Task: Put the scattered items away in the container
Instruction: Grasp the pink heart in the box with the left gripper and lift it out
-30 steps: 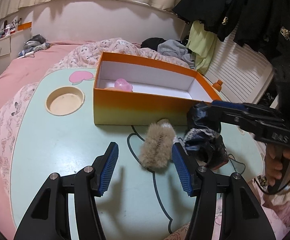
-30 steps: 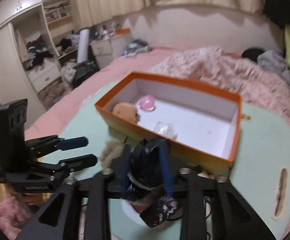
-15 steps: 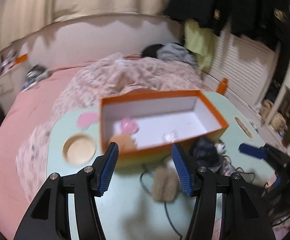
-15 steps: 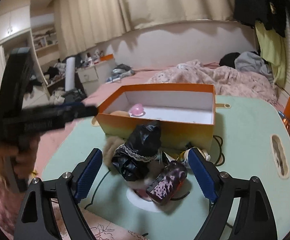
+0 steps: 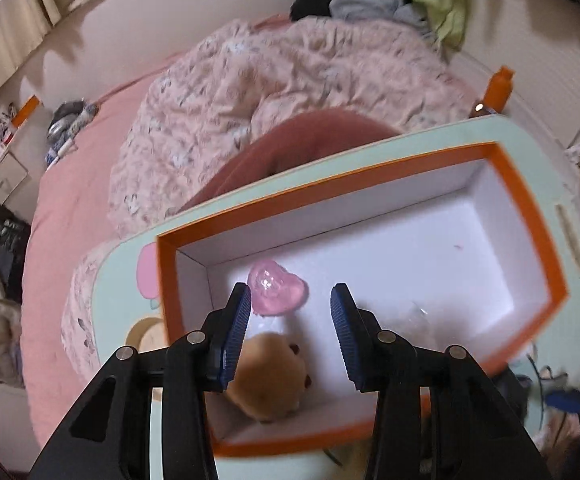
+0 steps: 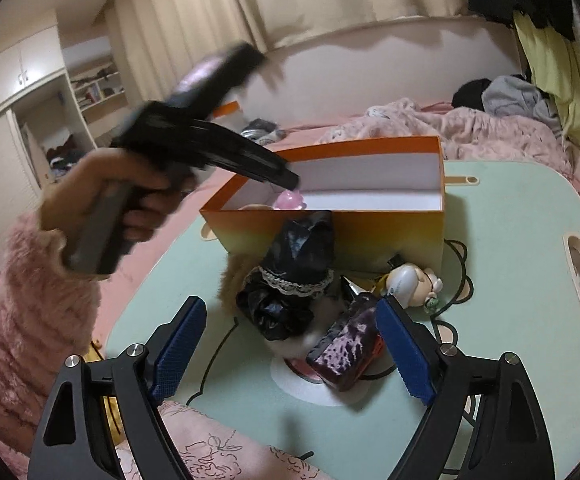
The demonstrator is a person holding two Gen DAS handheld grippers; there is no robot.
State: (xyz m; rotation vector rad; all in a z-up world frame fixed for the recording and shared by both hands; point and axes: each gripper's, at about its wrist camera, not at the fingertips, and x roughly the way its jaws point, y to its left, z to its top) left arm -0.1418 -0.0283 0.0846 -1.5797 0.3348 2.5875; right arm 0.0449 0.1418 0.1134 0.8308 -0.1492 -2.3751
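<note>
A mint-green bench [image 6: 510, 216] sits on a pink bed [image 5: 74, 200], an orange box [image 6: 370, 232] upon it. My left claw [image 5: 288, 316] hangs over the box – its jaws have just been closing, nothing between them – above a pink heart [image 5: 276, 292] and a tan plush [image 5: 270, 376] inside. My right claw [image 6: 290, 356] gapes released before the box, a black lace bundle [image 6: 290, 280] and purple pouch [image 6: 342, 348] between its jaws.
</note>
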